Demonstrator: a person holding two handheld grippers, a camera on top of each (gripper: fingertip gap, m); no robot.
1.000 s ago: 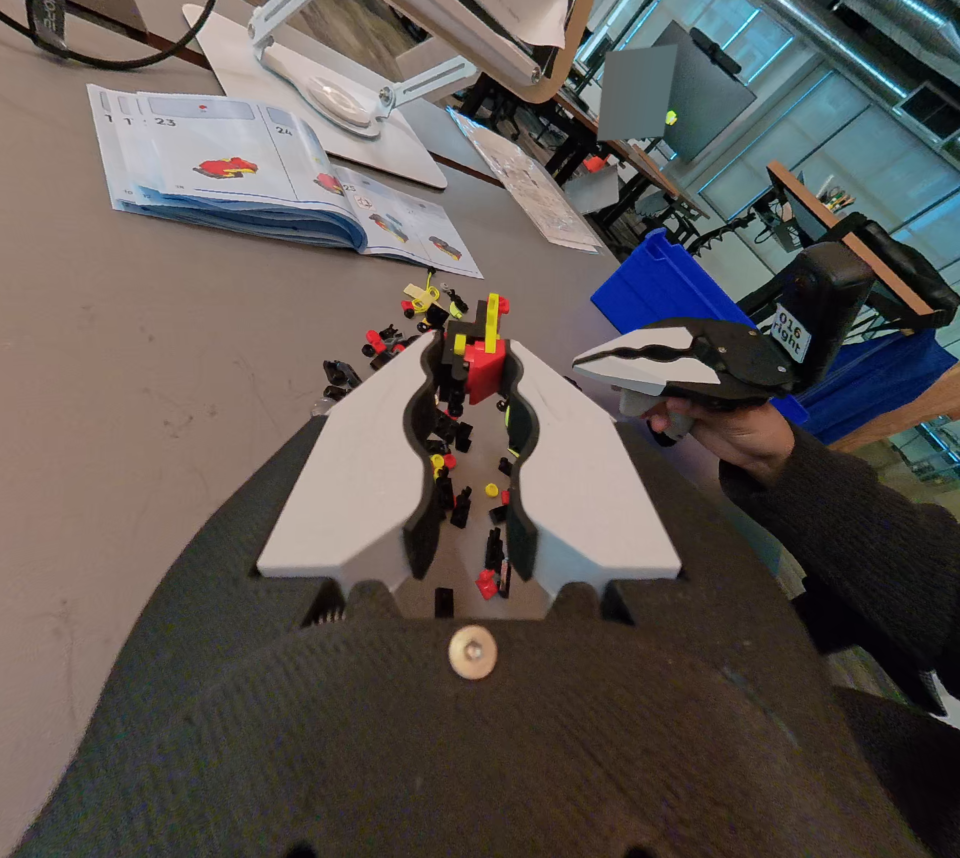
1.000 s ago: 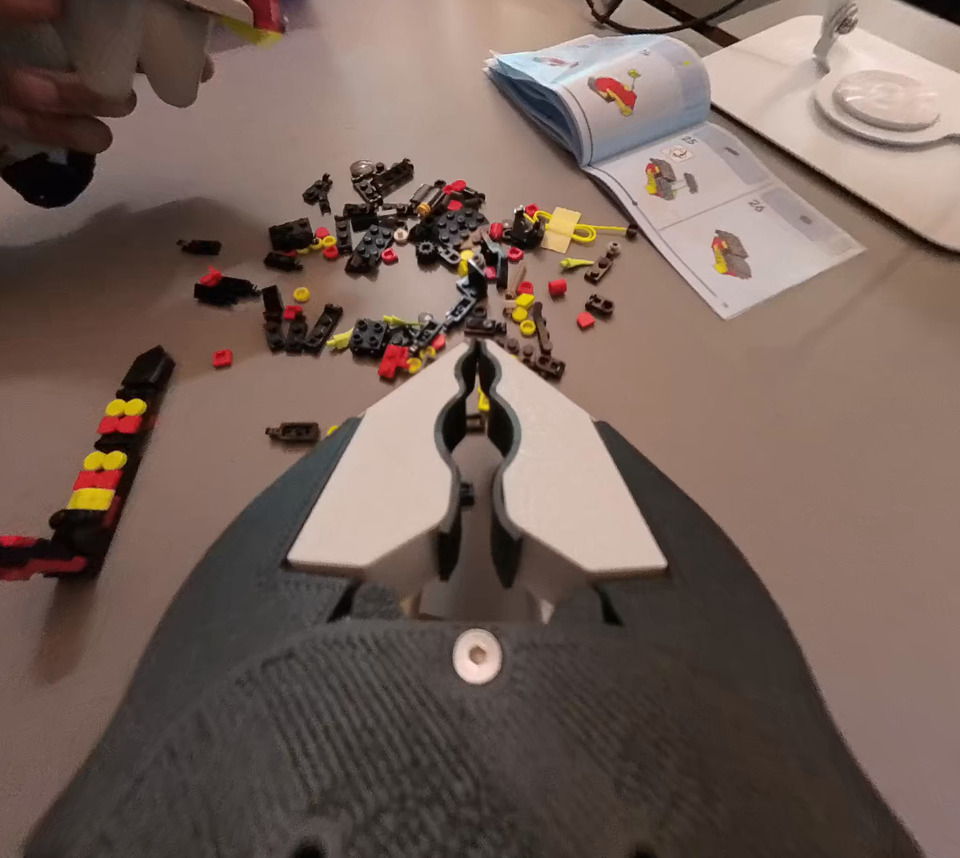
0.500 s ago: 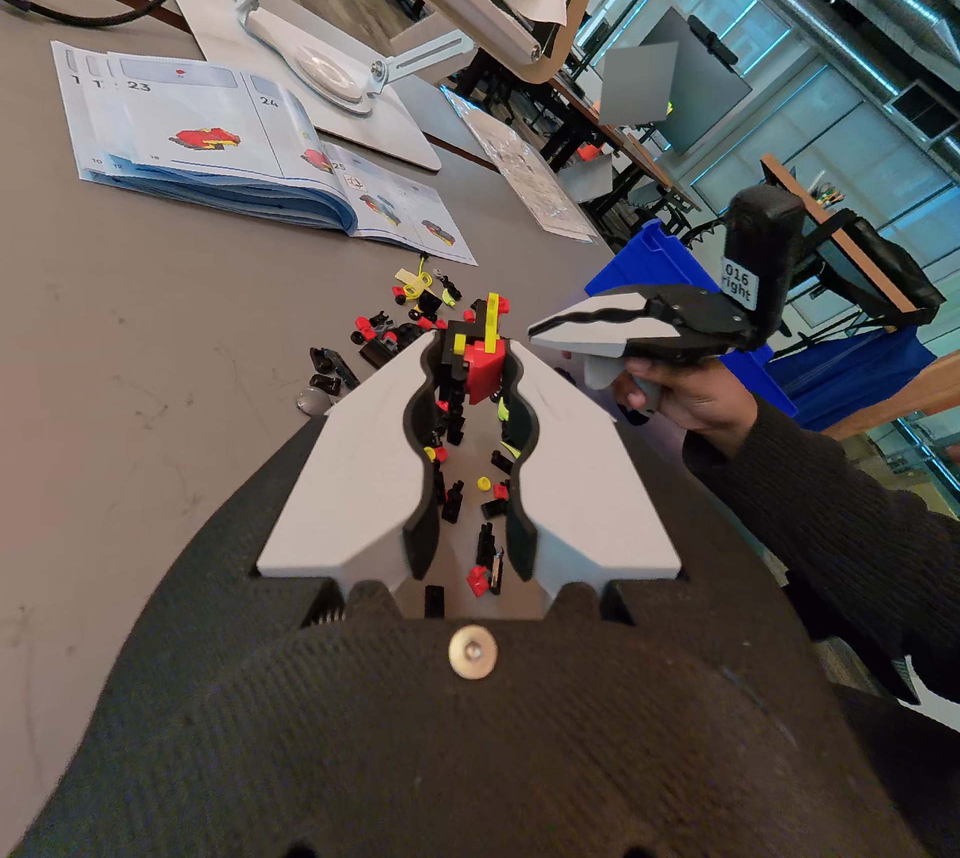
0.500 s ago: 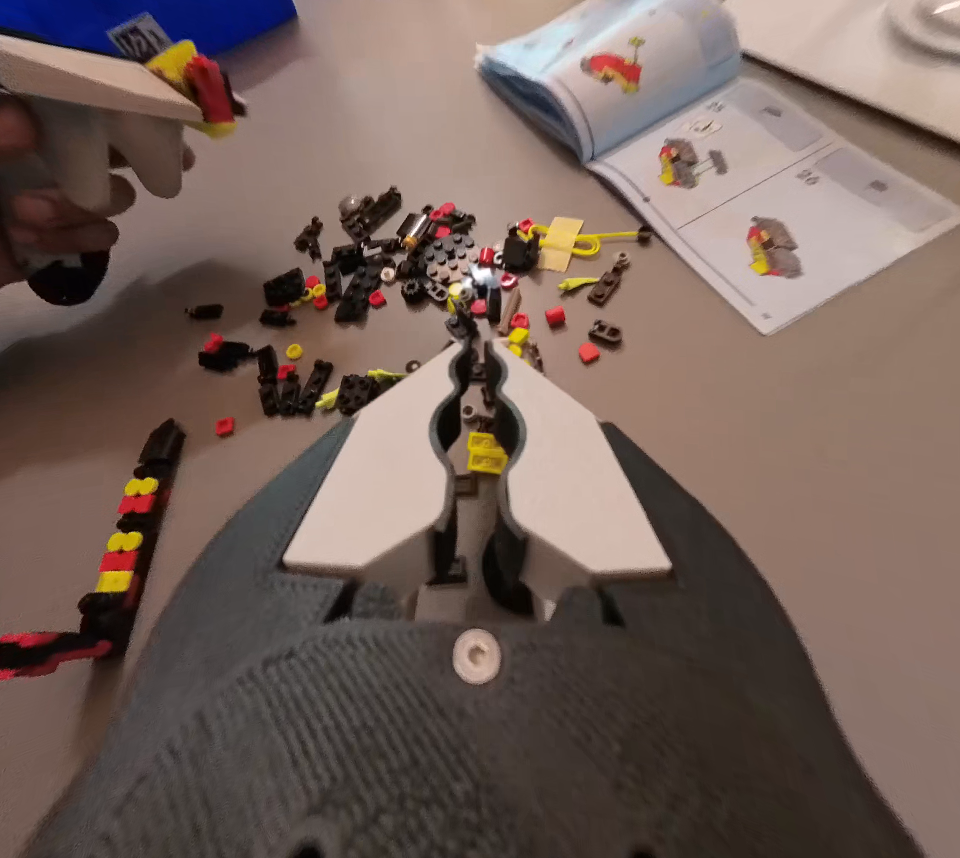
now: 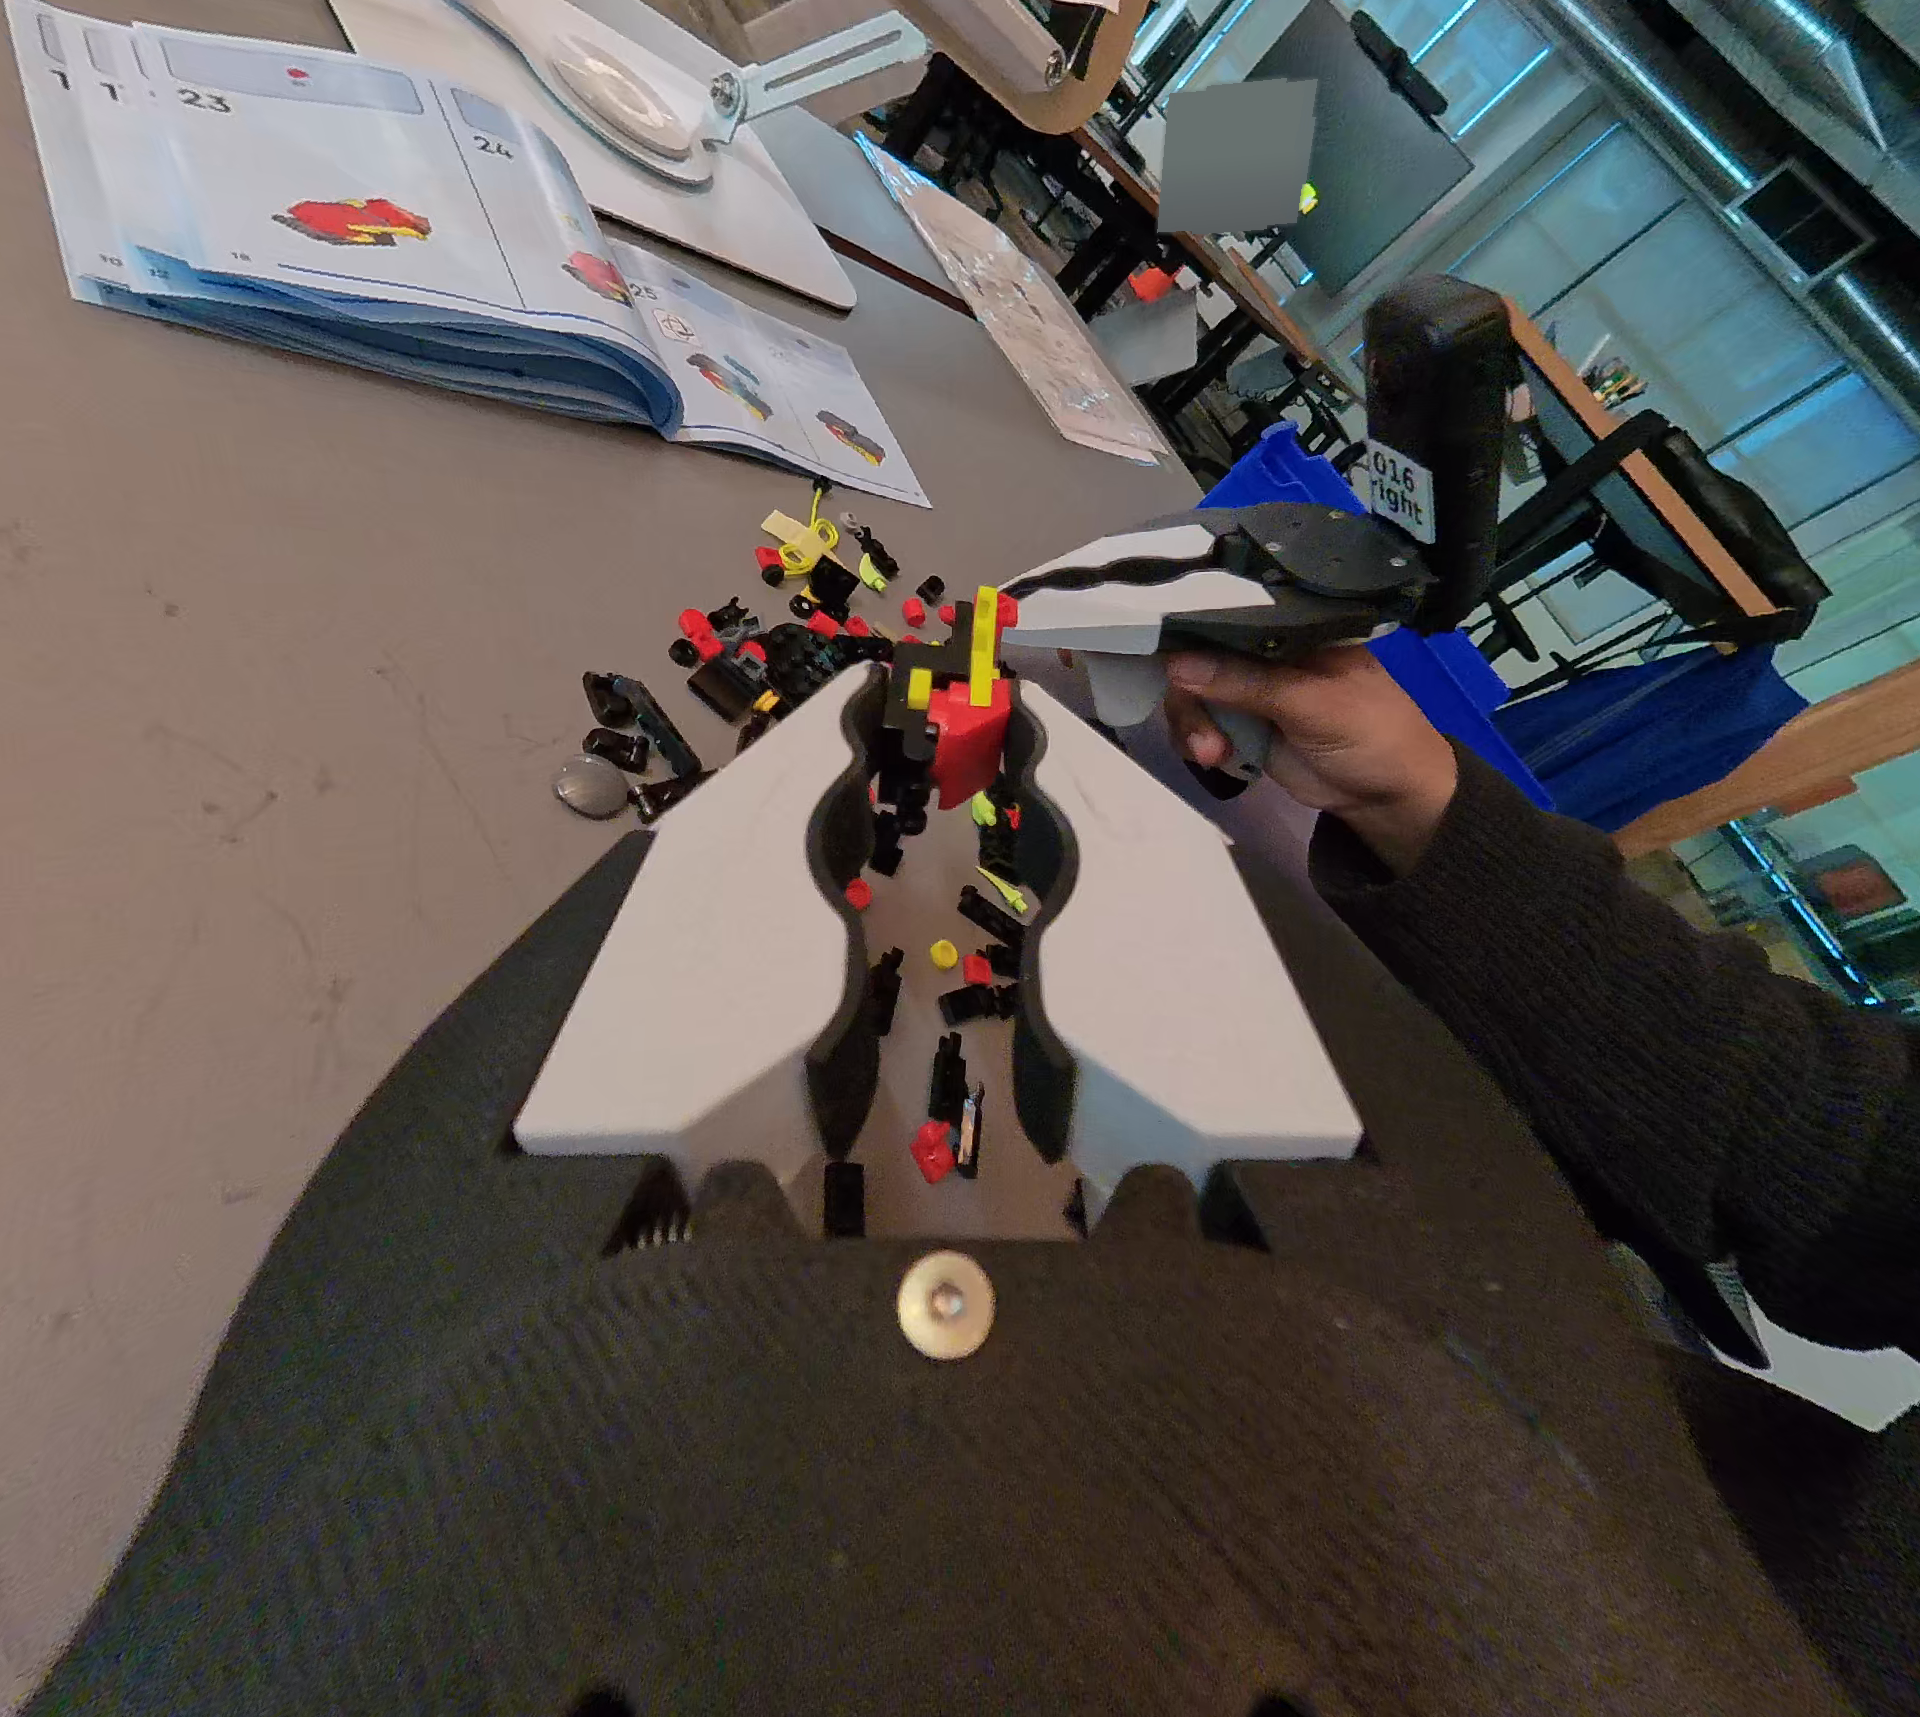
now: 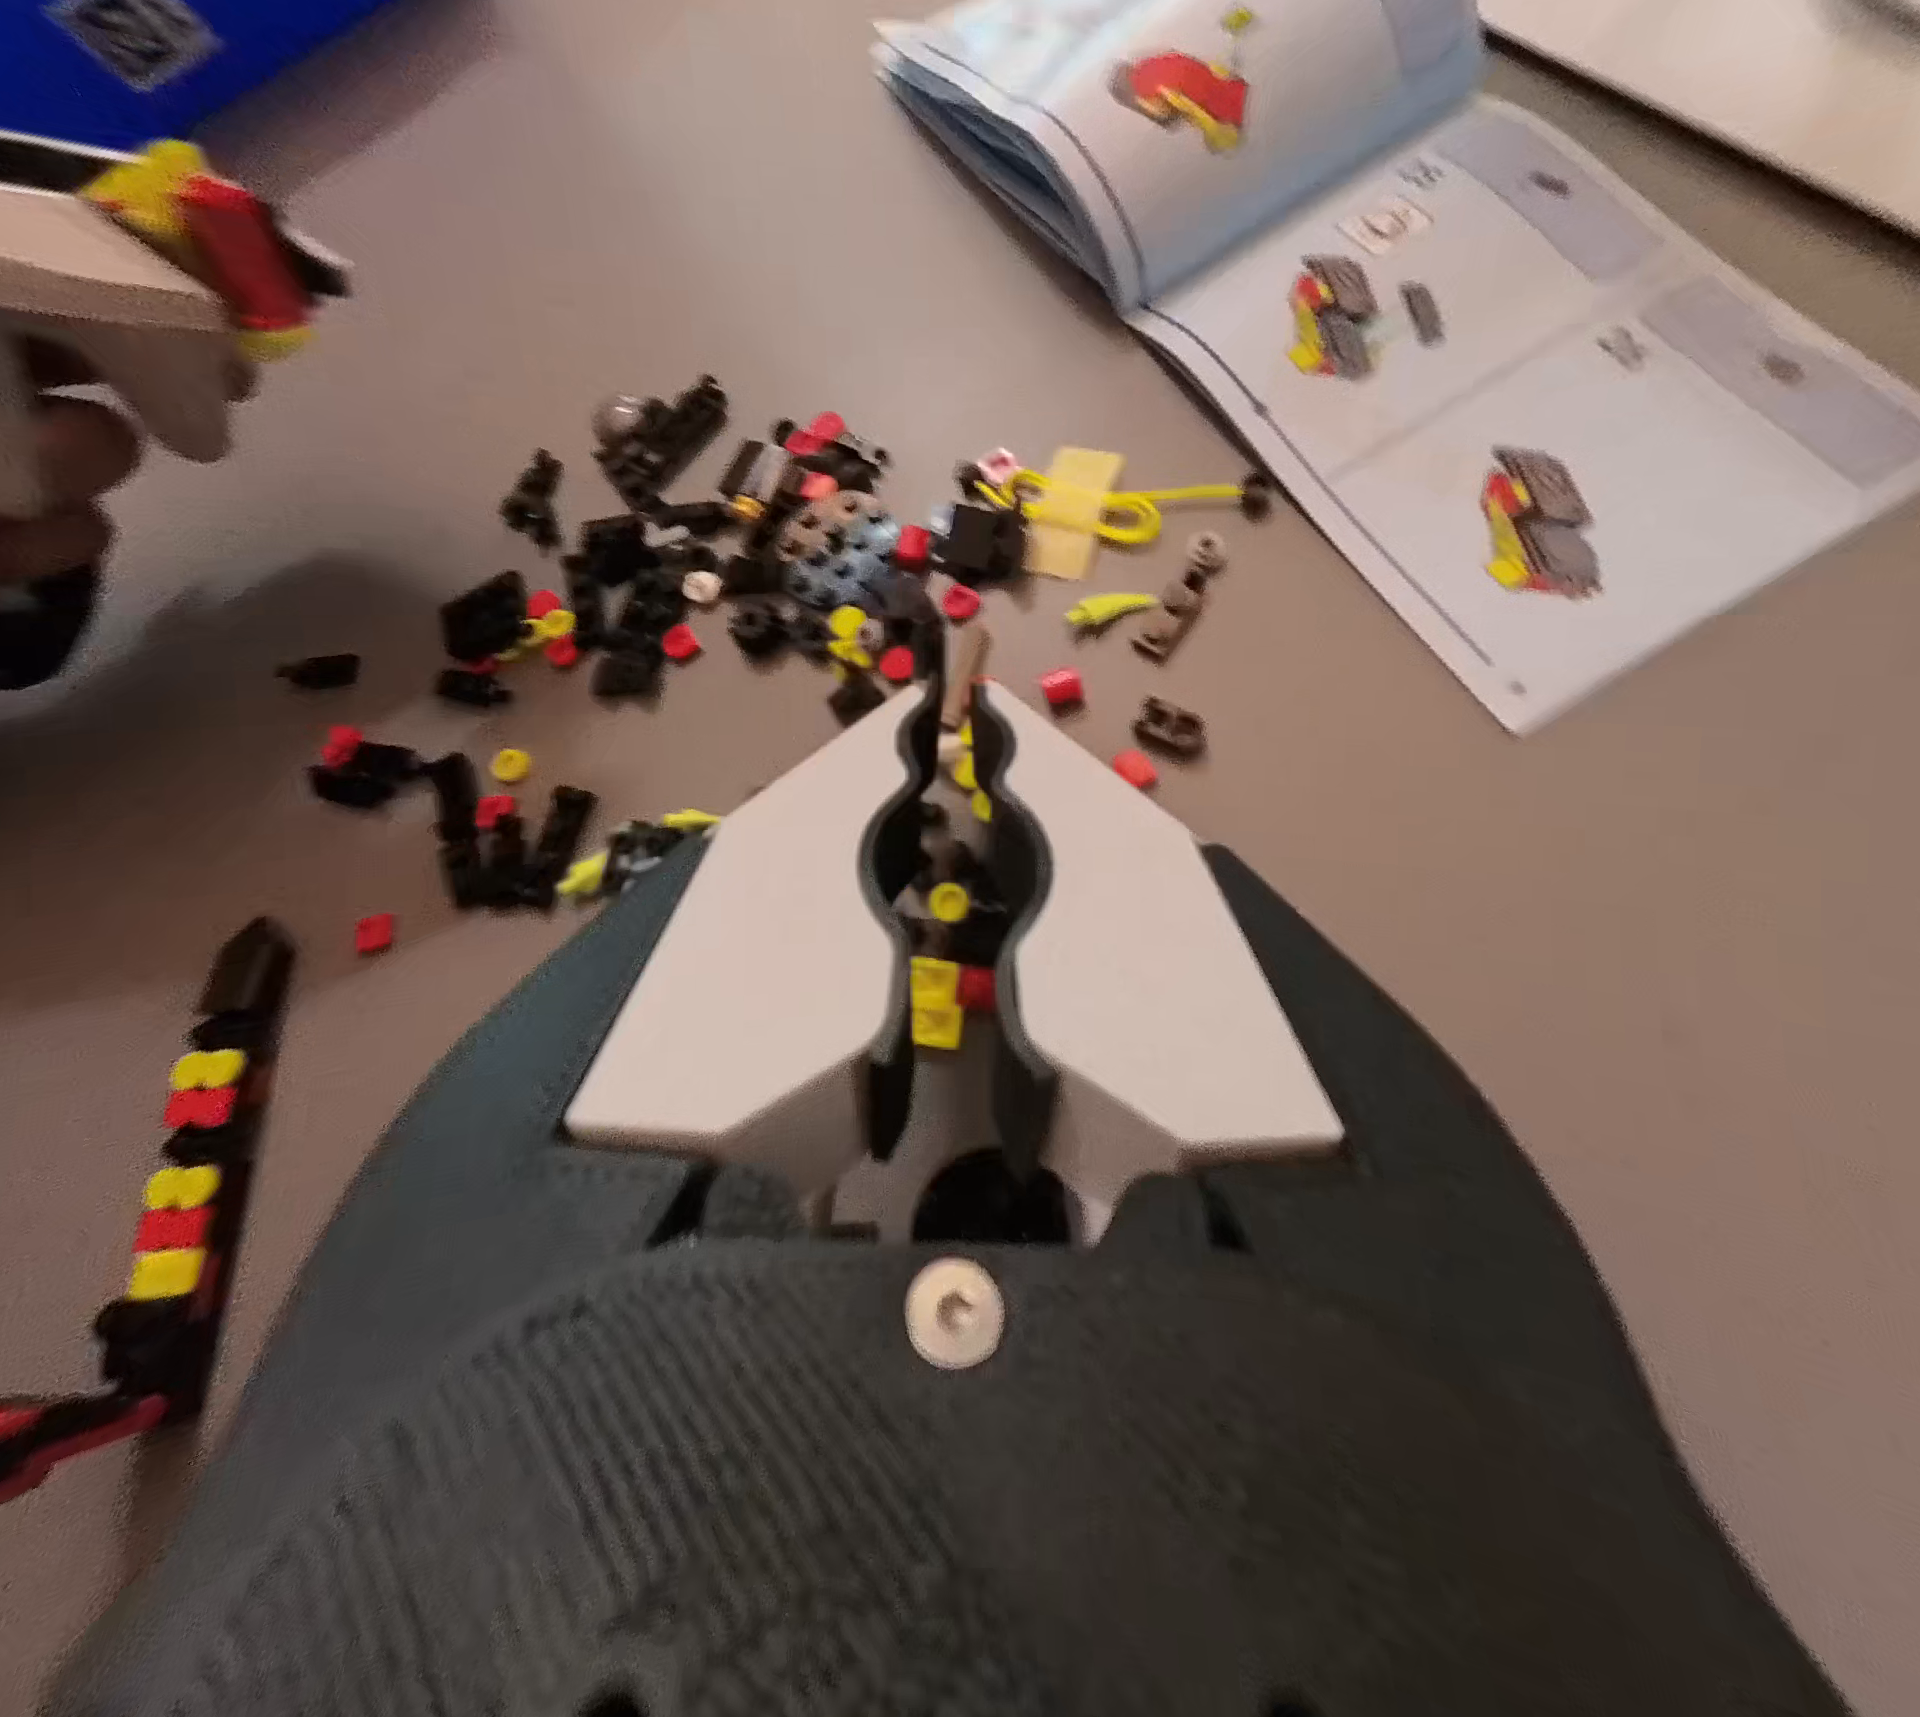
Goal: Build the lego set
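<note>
**Left gripper holds small lego build, right gripper tips close beside it**

The left gripper is clenched on a small lego assembly, red w/ black and yellow parts, pinched between its two grey fingertips and lifted above the grey table. A yellow strip of the assembly stands upright above the fingers. In the right wrist view the same assembly shows at the far left, at the tip of the left gripper, well above the table.

The right gripper, held by a person's hand in a dark knitted sleeve, comes from the right side, and its tips are just beside the top of the yellow strip. I cannot tell if they touch. In its own view the right gripper has its jaws nearly together, only a thin slit between them; if some small piece is pinched there, I cannot tell, the picture is blurred.

Under both grippers lies a scatter of loose lego pieces, black, red and yellow, spread on the table. At the left of the scatter, apart from it, lies a long built strip, black w/ yellow and red studs.

Behind the pieces the instruction booklet lies open, w/ pages curling up. Farther back is a white stand base, and at the table's edge a blue bin.
</note>
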